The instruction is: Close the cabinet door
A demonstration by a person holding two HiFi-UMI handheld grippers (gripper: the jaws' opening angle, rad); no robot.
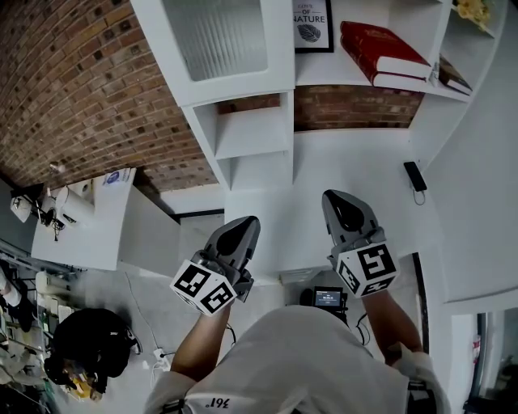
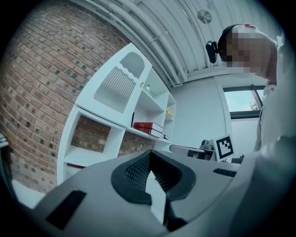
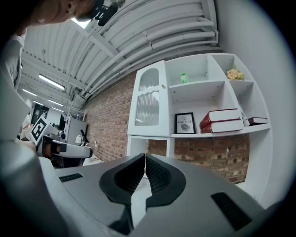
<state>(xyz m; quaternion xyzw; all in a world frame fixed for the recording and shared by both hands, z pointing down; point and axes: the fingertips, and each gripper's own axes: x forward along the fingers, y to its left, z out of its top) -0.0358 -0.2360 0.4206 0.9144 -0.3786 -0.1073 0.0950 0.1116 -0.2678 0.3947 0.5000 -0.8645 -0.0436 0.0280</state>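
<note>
The cabinet door [image 1: 214, 40], white with a ribbed glass pane, is at the upper left of a white shelf unit [image 1: 259, 154] against a brick wall. It lies flush with the frame in the right gripper view [image 3: 149, 99] and in the left gripper view [image 2: 115, 88]. My left gripper [image 1: 247, 225] is held low near my body, well short of the shelves, jaws together and nothing between them [image 2: 149, 156]. My right gripper [image 1: 336, 198] sits beside it, also shut and empty [image 3: 144, 157].
Red books [image 1: 380, 50] and a framed picture [image 1: 313, 24] stand on the open shelf right of the door. A small black device [image 1: 415, 176] hangs on the white side panel. A white table [image 1: 81, 222] and a black bag [image 1: 89, 348] are at the left.
</note>
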